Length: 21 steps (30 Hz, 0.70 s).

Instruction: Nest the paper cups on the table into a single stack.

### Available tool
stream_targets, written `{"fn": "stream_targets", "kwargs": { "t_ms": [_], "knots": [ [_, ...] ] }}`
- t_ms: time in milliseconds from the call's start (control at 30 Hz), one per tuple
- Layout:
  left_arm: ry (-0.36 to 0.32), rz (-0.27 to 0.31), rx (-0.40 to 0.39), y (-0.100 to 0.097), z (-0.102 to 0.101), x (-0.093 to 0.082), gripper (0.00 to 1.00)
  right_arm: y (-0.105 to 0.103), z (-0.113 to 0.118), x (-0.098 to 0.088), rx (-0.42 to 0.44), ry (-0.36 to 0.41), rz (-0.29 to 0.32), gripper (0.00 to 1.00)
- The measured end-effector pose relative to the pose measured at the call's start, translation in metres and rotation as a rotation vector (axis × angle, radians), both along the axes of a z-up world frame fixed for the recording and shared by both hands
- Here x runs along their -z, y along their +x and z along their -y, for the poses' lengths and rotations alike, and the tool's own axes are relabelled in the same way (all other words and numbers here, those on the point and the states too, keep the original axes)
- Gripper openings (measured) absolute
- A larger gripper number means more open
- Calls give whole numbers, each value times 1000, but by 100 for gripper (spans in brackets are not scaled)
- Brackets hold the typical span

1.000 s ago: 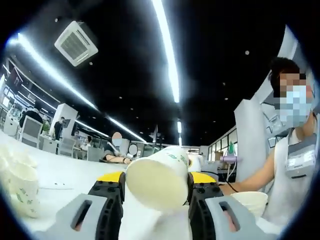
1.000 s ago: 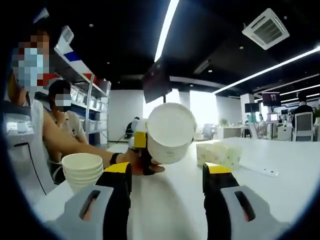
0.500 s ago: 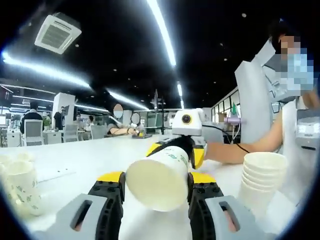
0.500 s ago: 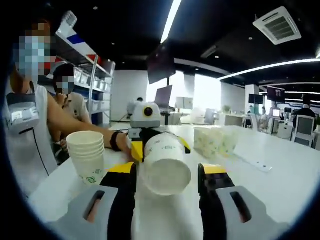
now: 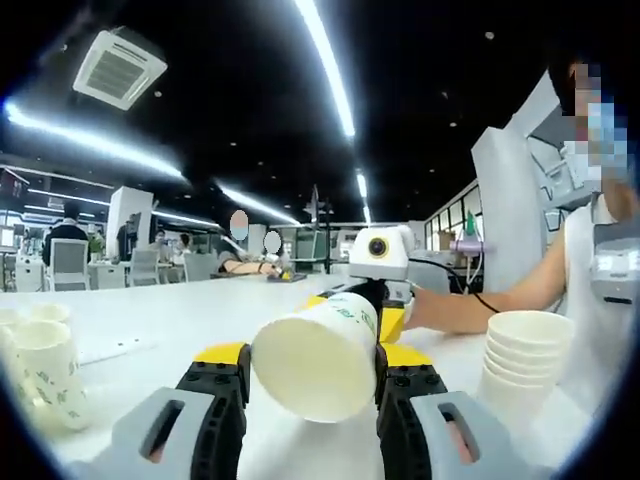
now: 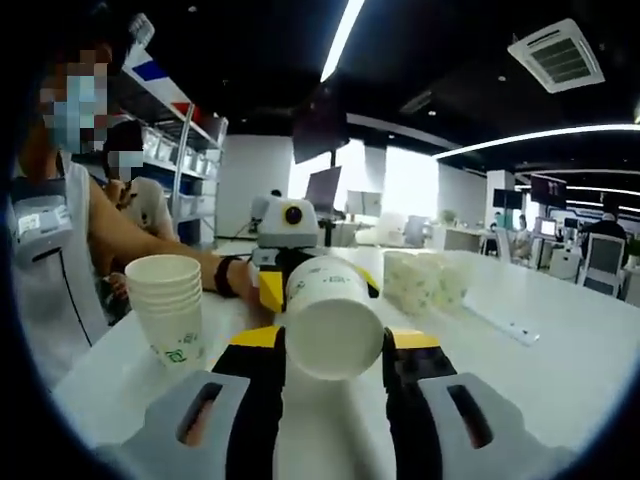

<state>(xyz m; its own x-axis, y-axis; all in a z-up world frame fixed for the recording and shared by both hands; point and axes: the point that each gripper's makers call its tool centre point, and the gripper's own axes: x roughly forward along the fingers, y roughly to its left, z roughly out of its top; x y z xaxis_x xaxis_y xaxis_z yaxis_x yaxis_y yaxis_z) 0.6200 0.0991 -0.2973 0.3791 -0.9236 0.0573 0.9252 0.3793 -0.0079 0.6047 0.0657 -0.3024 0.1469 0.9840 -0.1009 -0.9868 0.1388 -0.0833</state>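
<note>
Left gripper [image 5: 312,362] and right gripper [image 6: 333,345] each clamp the same sideways paper cup [image 5: 316,350] (opposite ends); cup stack [image 6: 168,307] stands near tabletop [image 6: 560,370] edge.

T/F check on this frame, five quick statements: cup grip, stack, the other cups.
1. The paper cup sits between the left gripper jaws, base toward the camera. True.
2. The right gripper is far from that cup. False: its jaws flank the same cup in the right gripper view.
3. A stack of nested cups stands upright on the white table. True.
4. That stack lies on its side. False: it stands mouth up.
5. More cups stand at the left edge of the left gripper view. True.
</note>
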Motion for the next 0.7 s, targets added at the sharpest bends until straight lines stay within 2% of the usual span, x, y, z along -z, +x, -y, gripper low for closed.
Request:
{"fn": "stream_targets", "kwargs": {
  "t_ms": [100,200,267,333,400,467,567,633,700],
  "knots": [
    [-36,13,0,-3,-2,-7,56,2,1,-8,15,42,-16,40],
    [-104,-15,-6,-1,-2,-16,77,2,2,-21,21,136,-59,40],
    [-115,-23,-3,-1,-5,-17,78,2,4,-30,23,198,-84,40],
    [-138,-31,6,-3,-6,-20,78,-1,7,-48,8,313,-95,40],
    [-146,-35,17,-6,-4,-20,77,-6,9,-61,-25,410,-136,40],
    [-155,-41,35,-9,-2,-21,77,-8,9,-64,-41,437,-156,40],
    [-162,-33,51,-15,0,-24,76,-9,6,-65,-46,442,-149,40],
    [-160,-18,52,-18,1,-26,76,-8,4,-61,-36,411,-150,40],
    [-164,-11,59,-18,2,-27,74,-11,2,-60,-47,413,-139,40]
  ]
}}
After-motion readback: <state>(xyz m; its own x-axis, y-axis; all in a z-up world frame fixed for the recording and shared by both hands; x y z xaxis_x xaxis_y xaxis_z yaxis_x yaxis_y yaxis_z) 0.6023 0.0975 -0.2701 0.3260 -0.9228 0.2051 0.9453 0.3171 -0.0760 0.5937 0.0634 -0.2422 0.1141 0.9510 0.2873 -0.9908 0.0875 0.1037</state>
